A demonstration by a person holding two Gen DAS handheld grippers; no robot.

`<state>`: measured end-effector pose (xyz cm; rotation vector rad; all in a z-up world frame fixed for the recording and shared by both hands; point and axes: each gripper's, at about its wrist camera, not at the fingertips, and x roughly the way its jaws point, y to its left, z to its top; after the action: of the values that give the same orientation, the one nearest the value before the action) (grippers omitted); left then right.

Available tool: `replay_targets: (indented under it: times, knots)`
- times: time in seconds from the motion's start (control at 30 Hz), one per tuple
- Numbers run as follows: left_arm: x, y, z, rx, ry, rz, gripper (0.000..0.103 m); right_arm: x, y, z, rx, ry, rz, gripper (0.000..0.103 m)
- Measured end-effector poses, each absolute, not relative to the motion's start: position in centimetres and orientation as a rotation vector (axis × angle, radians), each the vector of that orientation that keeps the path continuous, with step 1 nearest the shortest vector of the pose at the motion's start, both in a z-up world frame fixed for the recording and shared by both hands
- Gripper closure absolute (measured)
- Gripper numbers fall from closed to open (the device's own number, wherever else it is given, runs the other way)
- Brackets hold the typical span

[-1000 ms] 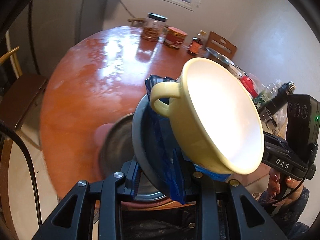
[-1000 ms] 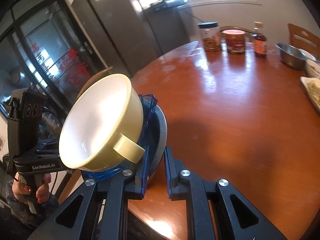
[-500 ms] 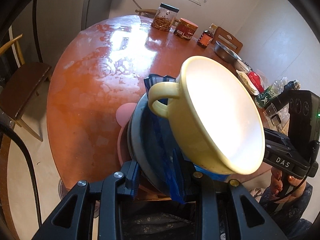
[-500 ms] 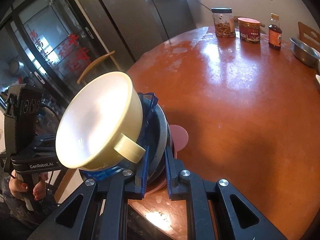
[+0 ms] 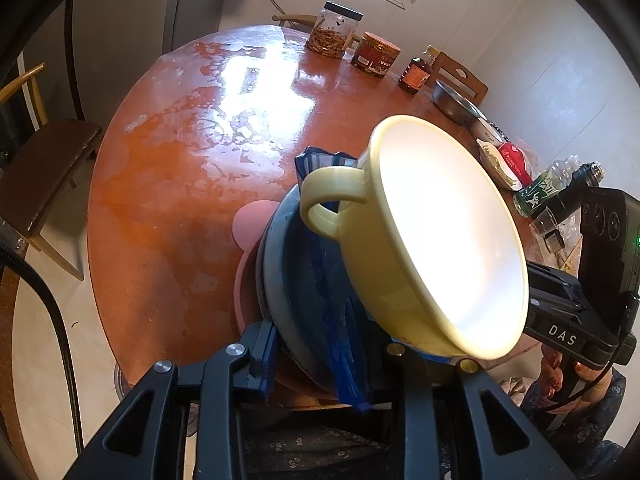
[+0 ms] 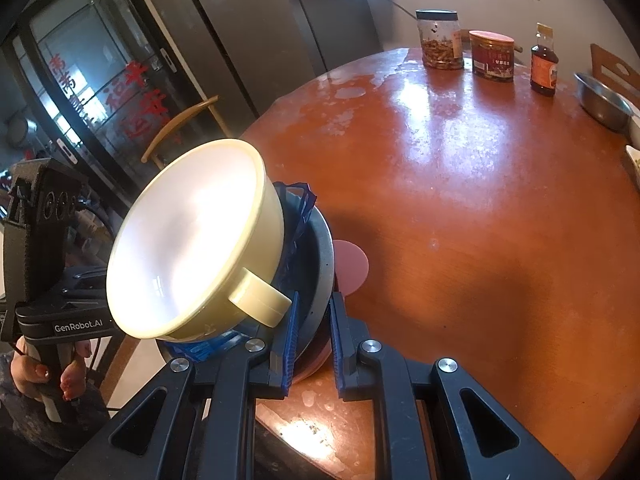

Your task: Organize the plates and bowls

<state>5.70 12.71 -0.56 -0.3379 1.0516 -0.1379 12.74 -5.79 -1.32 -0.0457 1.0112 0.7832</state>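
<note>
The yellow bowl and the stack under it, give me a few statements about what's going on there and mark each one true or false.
1. The yellow bowl has a handle on its side. True.
2. The yellow bowl lies flat on the table. False: it is tilted, stacked on a blue dish and a metal plate.
3. Both the left gripper and the right gripper clamp the stack's edges. True.
4. The pink plate tops the stack. False: it sits at the bottom.
5. The table holds three metal bowls. False: only one metal bowl shows.
</note>
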Motion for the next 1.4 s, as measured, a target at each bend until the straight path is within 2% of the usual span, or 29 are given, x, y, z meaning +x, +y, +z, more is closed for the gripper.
replay_targets:
  times: [0.83, 1.27, 1.4]
  knots:
    - [5.3, 13.0, 0.0, -0.329, 1.044, -0.112, 0.072, 12.5, -5.6, -1.2, -0.121, 0.975, 0.753, 0.083]
    - [5.0, 13.5, 0.2, -0.338, 1.037, -0.096, 0.072, 12.3, -5.6, -1.3, -0.119, 0.98, 0.745, 0.076]
    - [5.1, 13.6, 0.1, -0.35, 1.038, -0.096, 0.072, 12.3, -5.9, -1.3, -0.119, 0.978, 0.736, 0.07]
